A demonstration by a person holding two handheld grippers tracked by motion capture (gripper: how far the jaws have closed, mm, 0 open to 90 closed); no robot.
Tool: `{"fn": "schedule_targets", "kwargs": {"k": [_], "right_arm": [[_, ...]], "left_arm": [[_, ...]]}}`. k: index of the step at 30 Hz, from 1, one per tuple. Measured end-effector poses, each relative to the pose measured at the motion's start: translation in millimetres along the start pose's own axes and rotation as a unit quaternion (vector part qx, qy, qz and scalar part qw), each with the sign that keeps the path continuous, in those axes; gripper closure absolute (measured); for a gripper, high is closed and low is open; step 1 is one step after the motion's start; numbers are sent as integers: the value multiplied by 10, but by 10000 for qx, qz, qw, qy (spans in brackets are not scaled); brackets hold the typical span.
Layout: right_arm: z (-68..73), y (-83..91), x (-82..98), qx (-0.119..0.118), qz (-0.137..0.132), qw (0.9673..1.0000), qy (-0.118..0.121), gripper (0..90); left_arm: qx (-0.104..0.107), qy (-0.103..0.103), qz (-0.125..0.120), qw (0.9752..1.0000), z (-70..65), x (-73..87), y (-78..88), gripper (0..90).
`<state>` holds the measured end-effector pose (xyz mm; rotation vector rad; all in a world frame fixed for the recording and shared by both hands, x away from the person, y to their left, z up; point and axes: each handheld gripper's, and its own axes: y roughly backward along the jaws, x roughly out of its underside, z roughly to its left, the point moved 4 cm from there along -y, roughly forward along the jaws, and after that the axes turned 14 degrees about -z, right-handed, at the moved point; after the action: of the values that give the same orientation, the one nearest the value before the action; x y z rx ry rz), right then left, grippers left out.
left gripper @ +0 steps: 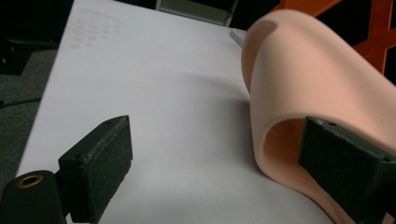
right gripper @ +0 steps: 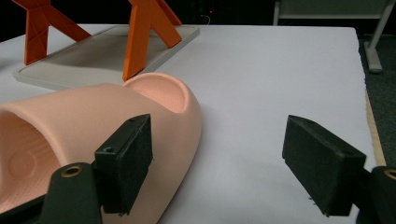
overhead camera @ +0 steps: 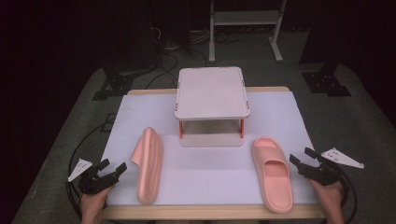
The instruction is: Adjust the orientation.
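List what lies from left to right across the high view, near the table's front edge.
Left gripper → slipper on its side → upright slipper → right gripper.

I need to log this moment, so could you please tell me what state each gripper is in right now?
Left gripper: open, holding nothing, beside the slipper lying on its side.
Right gripper: open, holding nothing, beside the upright slipper.

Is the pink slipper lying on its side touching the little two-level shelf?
Apart. The high view shows bare white table cover between the tipped pink foam slipper and the small beige shelf with orange legs.
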<state>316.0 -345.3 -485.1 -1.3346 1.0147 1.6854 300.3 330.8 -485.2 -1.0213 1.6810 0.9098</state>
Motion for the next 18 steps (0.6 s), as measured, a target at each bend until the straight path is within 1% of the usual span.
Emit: {"fn": "schedule_targets", "kwargs": {"k": [2, 4, 6, 9, 10, 11, 12, 13, 15, 17, 18], "right_arm": [[5, -3, -4, -11, -14, 10000, -2, 238], [13, 2, -10, -16, -22, 10000, 3, 237], [11, 6, -11, -19, -31, 10000, 9, 236], [0, 10, -22, 2, -73, 10000, 5, 235], [1, 12, -23, 3, -78, 10000, -4, 236], [9, 13, -24, -4, -82, 10000, -7, 236], [9, 13, -24, -4, -82, 10000, -7, 236], [13, 11, -24, -8, -86, 10000, -4, 235], [23, 3, -21, -26, -64, 10000, 23, 235], [26, -1, -22, -30, -70, 10000, 26, 236], [28, -2, -23, -36, -71, 10000, 26, 236]], "left_arm": [[12, -43, 80, 10000, -22, 13, -20, 97], [21, -135, 154, 9998, -48, 22, -36, 97], [43, -171, 217, 9996, -70, 27, -54, 98], [25, -289, 392, 9988, -95, 42, -86, 101], [50, -327, 441, 9985, -101, 45, -94, 108], [37, -299, 458, 9985, -115, 47, -110, 139], [37, -299, 458, 9985, -115, 47, -110, 143], [74, -323, 513, 9981, -121, 43, -120, 143], [145, -322, 543, 9979, -136, 39, -140, 227], [160, -347, 591, 9975, -138, 33, -168, 232], [193, -314, 619, 9974, -142, 31, -180, 250]]}}
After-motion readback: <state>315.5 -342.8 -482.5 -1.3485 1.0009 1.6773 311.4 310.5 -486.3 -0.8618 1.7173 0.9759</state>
